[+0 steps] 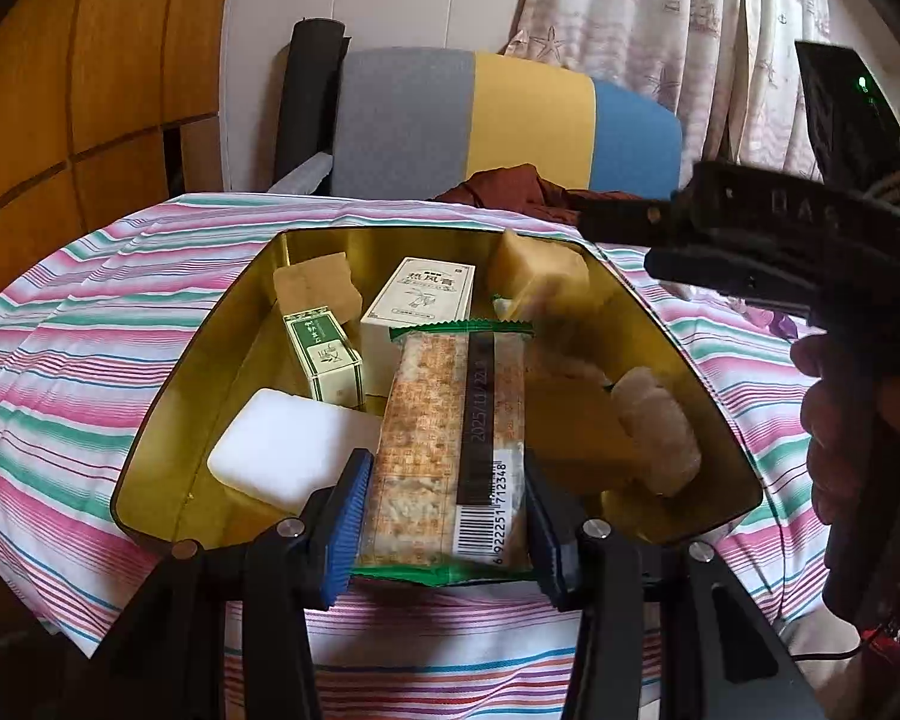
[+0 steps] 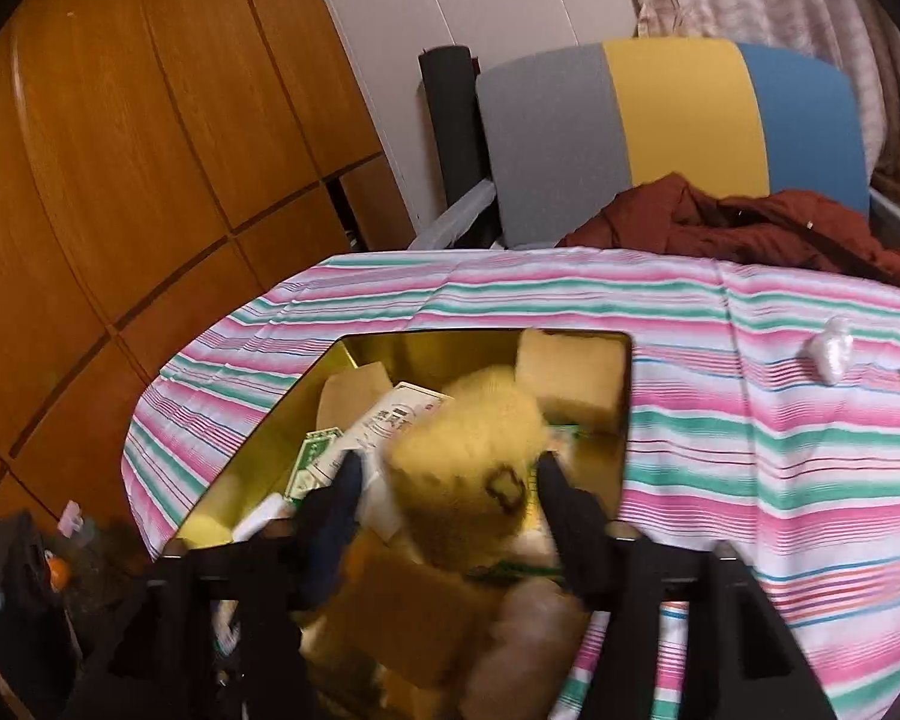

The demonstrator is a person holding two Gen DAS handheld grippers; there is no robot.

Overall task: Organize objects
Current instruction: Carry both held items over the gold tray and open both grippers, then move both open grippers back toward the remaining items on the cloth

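An open gold tin (image 1: pixel 222 324) stands on a striped tablecloth (image 1: pixel 90 324). My left gripper (image 1: pixel 447 516) is shut on a long pack of crackers (image 1: pixel 444 420), held lengthwise over the tin's near rim. Inside the tin lie a white block (image 1: pixel 288 456), a green-and-white box (image 1: pixel 324 360), a white printed box (image 1: pixel 420 300), a brown carton (image 1: pixel 318 288) and pale puffed cakes (image 1: pixel 654 432). My right gripper (image 2: pixel 450 474) hovers over the tin (image 2: pixel 258 438) with its jaws apart. A blurred yellow fuzzy object (image 2: pixel 468 468) sits loosely between them, with a gap at the left finger (image 2: pixel 342 492).
Behind the table is a chair (image 2: pixel 678 114) with a grey, yellow and blue back and a rust-red garment (image 2: pixel 750 228) on it. A wooden wardrobe (image 2: pixel 120 150) fills the left. A small white crumpled thing (image 2: pixel 831 348) lies on the cloth at the right. A hand (image 1: pixel 834 420) holds the right gripper.
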